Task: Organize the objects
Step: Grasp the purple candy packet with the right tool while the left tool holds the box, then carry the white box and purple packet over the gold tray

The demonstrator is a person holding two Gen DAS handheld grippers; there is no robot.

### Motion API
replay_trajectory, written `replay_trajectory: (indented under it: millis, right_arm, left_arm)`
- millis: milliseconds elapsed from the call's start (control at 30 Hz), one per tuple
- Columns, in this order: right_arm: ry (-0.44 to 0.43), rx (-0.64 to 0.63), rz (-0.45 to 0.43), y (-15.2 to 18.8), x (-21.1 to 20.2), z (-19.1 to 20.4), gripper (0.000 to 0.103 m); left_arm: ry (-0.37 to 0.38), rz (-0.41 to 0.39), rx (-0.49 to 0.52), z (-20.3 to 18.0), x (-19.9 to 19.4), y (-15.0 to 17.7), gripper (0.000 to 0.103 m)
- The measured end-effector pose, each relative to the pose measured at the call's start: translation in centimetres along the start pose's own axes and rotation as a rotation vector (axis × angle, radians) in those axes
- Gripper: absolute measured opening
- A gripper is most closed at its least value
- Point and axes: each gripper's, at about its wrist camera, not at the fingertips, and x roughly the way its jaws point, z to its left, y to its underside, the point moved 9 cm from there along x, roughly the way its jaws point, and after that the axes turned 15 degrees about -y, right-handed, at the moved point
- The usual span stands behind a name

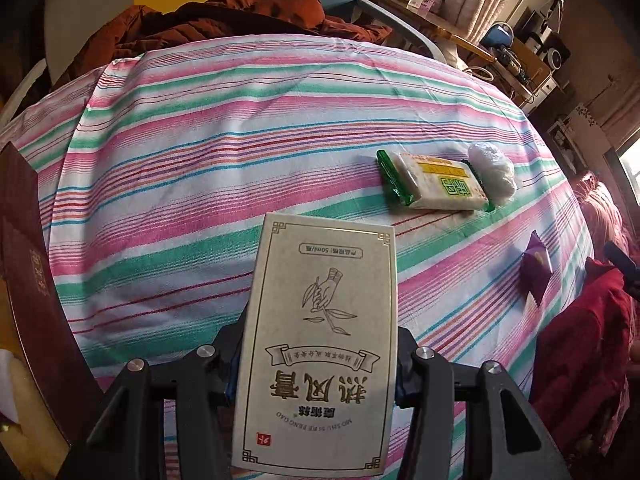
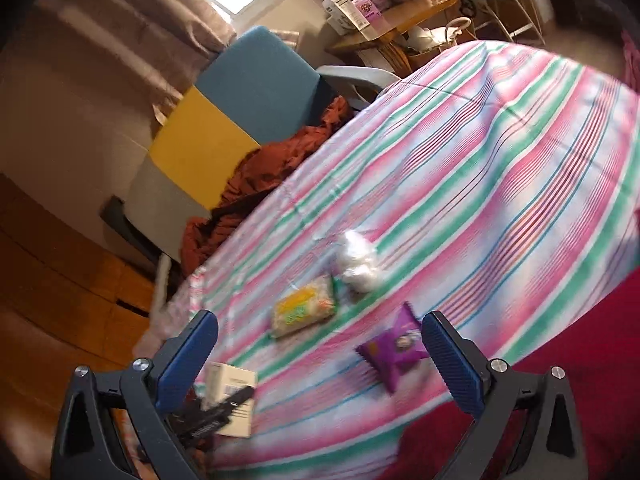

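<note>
Cream cardboard, the ointment box (image 1: 320, 344) sits pinched by its long sides in my left gripper (image 1: 316, 372) above the striped cloth (image 1: 200, 152), presumably for carrying to the snacks, while my right gripper (image 2: 320, 364) hangs wide open and empty near the purple packet (image 2: 394, 350).

The white box (image 1: 320, 344) hides the left fingers' pads; beside it, the dark red box (image 1: 28, 280) (partly seen) runs off-frame.

Matt cardboard box (image 1: 320, 344); woven striped tablecloth (image 1: 192, 152) (cotton-like); glossy snack wrapper (image 1: 434, 184).
</note>
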Motion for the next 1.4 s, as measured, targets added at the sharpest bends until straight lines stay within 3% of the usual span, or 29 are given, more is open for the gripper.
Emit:
replay_trajectory:
  millis: [133,200,300,433,667,800,1000,1233,1400]
  right_arm:
    - [0.156,-0.107,0.228,1.7,1.8,-0.8,0.095]
    - [0.15,-0.068,0.312,3.1,2.9,-1.0,0.094]
    - [0.139,0.03,0.351,4.4,4.3,-1.6,0.094]
    - [0.164,0.144,0.355,5.1,6.4,-2.9,0.09]
    - [0.344,0.206,0.294,4.9,7.6,-6.8,0.06]
    - [0.419,0.117,0.25,4.2,7.5,-7.2,0.044]
    - [0.502,-0.058,0.242,4.2,7.7,-6.9,0.039]
    - [0.396,-0.22,0.206,3.9,8.4,-3.0,0.038]
    - [0.334,-0.301,0.244,4.3,9.8,-0.4,0.038]
  left_arm:
    - [0.029,0.0,-0.019,0.6,0.0,0.7,0.053]
    - [0.035,-0.001,-0.022,0.8,-0.1,0.7,0.053]
    - [0.037,-0.012,-0.015,0.7,0.1,0.7,0.053]
    - [0.038,-0.032,-0.003,0.6,0.0,0.9,0.053]
    - [0.051,-0.05,-0.013,0.6,0.0,1.0,0.053]
    - [0.059,-0.065,-0.013,0.8,-0.3,1.2,0.053]
    - [0.046,-0.088,0.004,0.7,-0.4,1.4,0.053]
    - [0.026,-0.122,-0.002,0.7,-0.8,1.6,0.052]
    - [0.013,-0.132,-0.022,1.4,-2.2,2.4,0.052]
